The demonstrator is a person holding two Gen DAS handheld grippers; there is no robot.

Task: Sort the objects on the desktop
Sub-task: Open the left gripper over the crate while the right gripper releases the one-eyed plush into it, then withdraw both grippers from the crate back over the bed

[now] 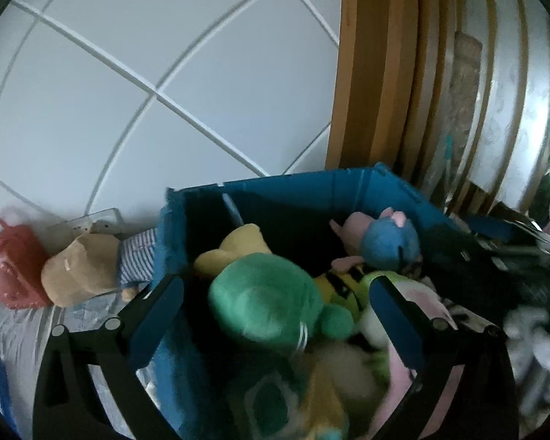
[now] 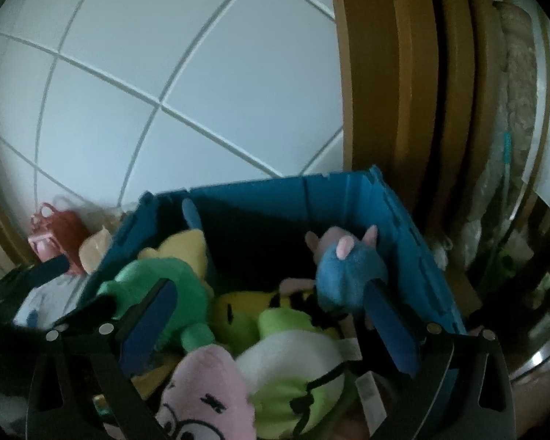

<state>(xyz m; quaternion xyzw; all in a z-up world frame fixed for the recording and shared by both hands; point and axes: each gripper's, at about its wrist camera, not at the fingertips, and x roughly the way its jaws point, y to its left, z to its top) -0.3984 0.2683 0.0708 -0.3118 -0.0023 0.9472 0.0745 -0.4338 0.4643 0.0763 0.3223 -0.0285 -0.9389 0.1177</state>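
Note:
A blue bin holds several plush toys. In the left wrist view my left gripper is open, its fingers wide apart on either side of a green plush lying in the bin. A blue and pink plush leans on the far right wall. My right gripper is open above a yellow striped plush, a white and green plush and a pink plush. The green plush sits just left of it.
Outside the bin's left wall lie a tan bear in a striped shirt and a red bag. A white tiled wall stands behind, and a brown wooden frame rises at the right. Dark clutter fills the right side.

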